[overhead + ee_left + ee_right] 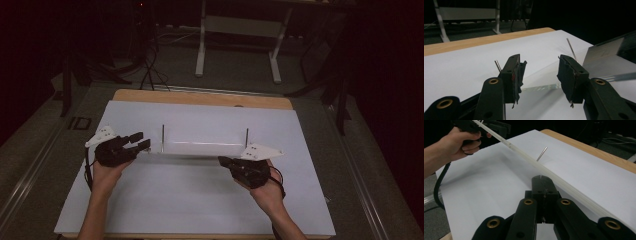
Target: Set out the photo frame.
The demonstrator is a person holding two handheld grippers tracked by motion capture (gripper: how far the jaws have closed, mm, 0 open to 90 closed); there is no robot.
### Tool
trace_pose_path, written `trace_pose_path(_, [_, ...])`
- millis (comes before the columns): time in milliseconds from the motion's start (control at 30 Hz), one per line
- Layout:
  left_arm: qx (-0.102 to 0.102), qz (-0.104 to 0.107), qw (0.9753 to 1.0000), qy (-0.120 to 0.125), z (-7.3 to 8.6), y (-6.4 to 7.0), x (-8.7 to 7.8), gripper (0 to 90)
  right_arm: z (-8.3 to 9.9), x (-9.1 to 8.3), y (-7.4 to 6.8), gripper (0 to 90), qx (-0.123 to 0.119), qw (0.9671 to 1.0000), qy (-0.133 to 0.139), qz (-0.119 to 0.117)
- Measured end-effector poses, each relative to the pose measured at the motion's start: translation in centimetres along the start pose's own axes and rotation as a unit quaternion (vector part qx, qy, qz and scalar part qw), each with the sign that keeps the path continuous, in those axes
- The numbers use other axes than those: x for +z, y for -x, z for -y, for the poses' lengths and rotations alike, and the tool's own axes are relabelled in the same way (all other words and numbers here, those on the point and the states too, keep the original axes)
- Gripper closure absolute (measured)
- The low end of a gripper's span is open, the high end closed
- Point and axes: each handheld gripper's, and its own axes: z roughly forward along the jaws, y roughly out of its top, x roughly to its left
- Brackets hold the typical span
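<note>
two grippers sit at opposite ends of one long clear strip (192,149), a transparent bar or sheet edge lying across the white sheet (200,200) on the counter (200,97). its long axis runs straight from one gripper to the other, between two thin upright metal pins (163,135).

right gripper (541,180): the jaws are pressed together with no gap, and in the right gripper view the strip runs just past their tips and away toward the far hand. whether an edge of it is pinched between them i cannot tell; it may simply lie alongside.

left gripper (540,72): the jaws stand wide apart, empty. the strip's near end lies low between them and a little ahead, its length running forward out of the gap, so it sits inside the opening but is untouched by either pad.

my reading: the left gripper is the one placed to act, since the strip end already lies in line with its opening. closing there would need the jaws lowered slightly so the pads meet the thin edge squarely rather than sliding over it.
</note>
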Motion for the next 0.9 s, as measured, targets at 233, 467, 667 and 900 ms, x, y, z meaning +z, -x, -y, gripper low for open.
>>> trace_pose_path(233, [0.008, -0.007, 0.9999, 0.003, 0.0, -0.1, -0.9, 52.3, -0.2, 0.1, 0.1, 90.0, 0.000, 1.0000, 0.002, 0.003])
trace_pose_path(467, [0.015, -0.012, 0.9998, 0.005, -0.1, -0.1, -2.0, 52.3, -0.5, 0.0, 0.3, 90.0, 0.001, 1.0000, 0.005, 0.004])
trace_pose_path(667, [0.022, -0.006, 0.9997, 0.006, -0.3, 0.1, -2.4, 52.4, -0.8, 0.0, 0.5, 90.0, 0.003, 1.0000, 0.006, 0.005])
trace_pose_path(900, [0.032, 0.014, 0.9994, 0.001, -0.4, 0.4, -2.2, 52.5, -1.1, 0.1, 0.7, 90.0, 0.003, 0.9999, 0.009, 0.007])
